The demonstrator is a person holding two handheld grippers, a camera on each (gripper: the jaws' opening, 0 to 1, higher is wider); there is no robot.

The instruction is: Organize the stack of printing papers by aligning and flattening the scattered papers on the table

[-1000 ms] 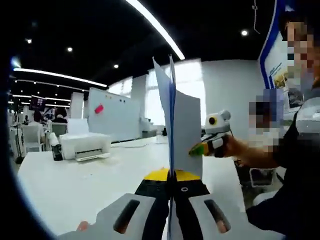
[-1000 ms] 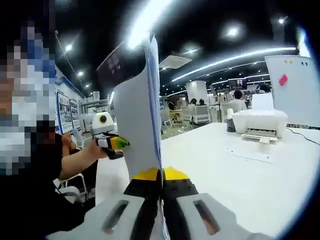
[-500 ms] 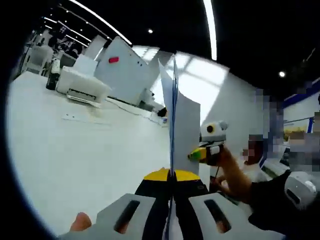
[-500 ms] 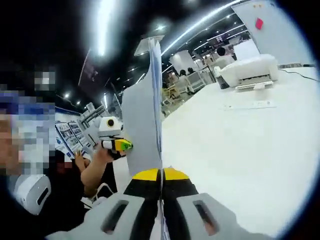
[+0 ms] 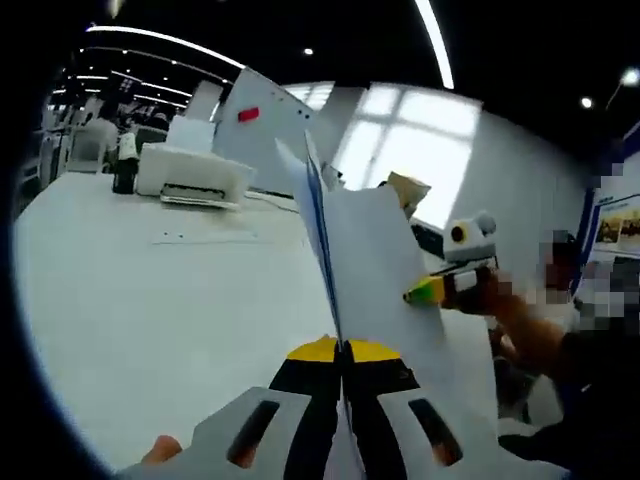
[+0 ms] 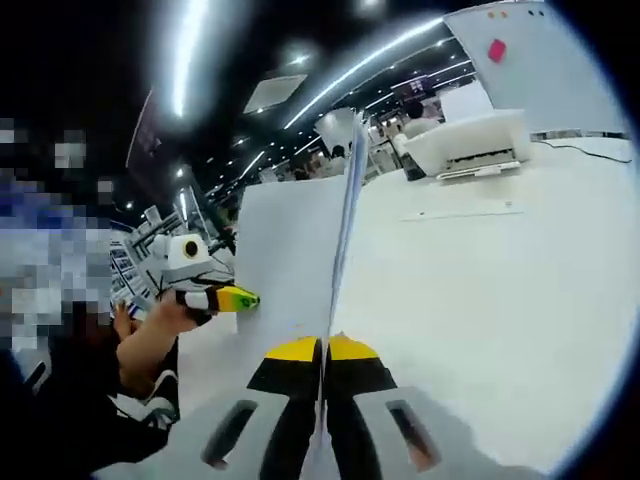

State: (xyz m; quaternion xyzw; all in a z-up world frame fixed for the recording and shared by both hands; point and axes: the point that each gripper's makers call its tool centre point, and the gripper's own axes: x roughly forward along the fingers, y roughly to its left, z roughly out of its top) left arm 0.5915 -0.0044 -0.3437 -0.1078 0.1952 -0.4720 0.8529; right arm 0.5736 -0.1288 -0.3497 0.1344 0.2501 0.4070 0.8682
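A stack of white printing papers stands on edge above the white table, and I see it almost edge-on. My left gripper is shut on its near edge. The right gripper, with yellow-green tips, clamps the far edge, held by a person's hand. In the right gripper view the same stack rises from my shut right gripper and leans to the right at its top. The left gripper grips the stack's left edge there. The sheet tops fan slightly apart.
A white printer sits at the table's far side, also seen as the printer in the right gripper view. A thin flat white strip lies in front of it. A whiteboard stands behind. The person's body is close on one side.
Both views have rolled with the hands. The paper stack, near vertical before, now leans between the two grippers. Both grippers stay shut on it.
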